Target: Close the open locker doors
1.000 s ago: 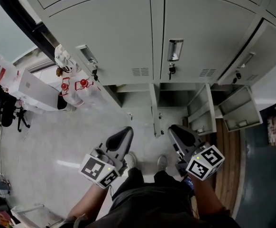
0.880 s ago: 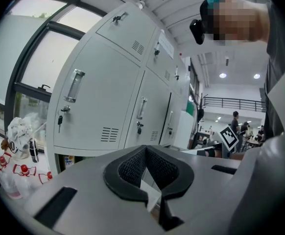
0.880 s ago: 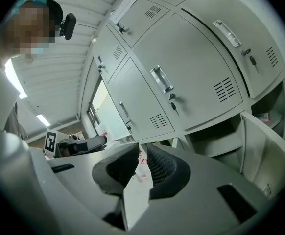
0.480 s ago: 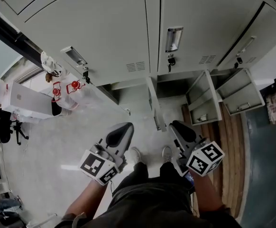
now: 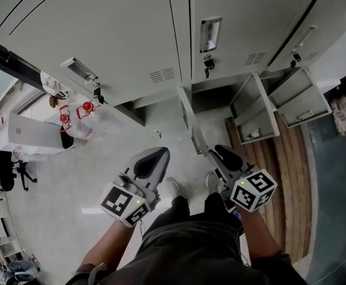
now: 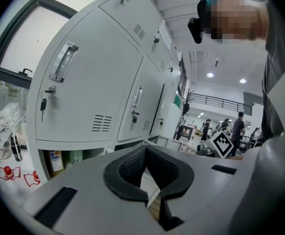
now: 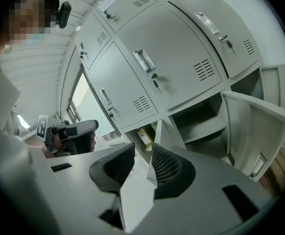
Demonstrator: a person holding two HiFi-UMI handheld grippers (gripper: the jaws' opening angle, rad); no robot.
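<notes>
Grey lockers [image 5: 131,34] fill the far side. Four bottom-row doors stand open: left door [image 5: 125,119], middle door [image 5: 188,120] edge-on, then inner right door [image 5: 253,114] and outer right door [image 5: 299,100] over wooden floor [image 5: 286,165].

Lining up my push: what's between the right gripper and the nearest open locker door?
Only bare floor separates the right gripper from the open locker door; the head view shows it.

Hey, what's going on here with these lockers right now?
A person stands facing a bank of grey lockers, with a gripper in each hand held low. Several bottom-row doors hang open, and neither gripper touches one. The left gripper is shut and empty. The right gripper has just been opening its jaws, with nothing between them.
</notes>
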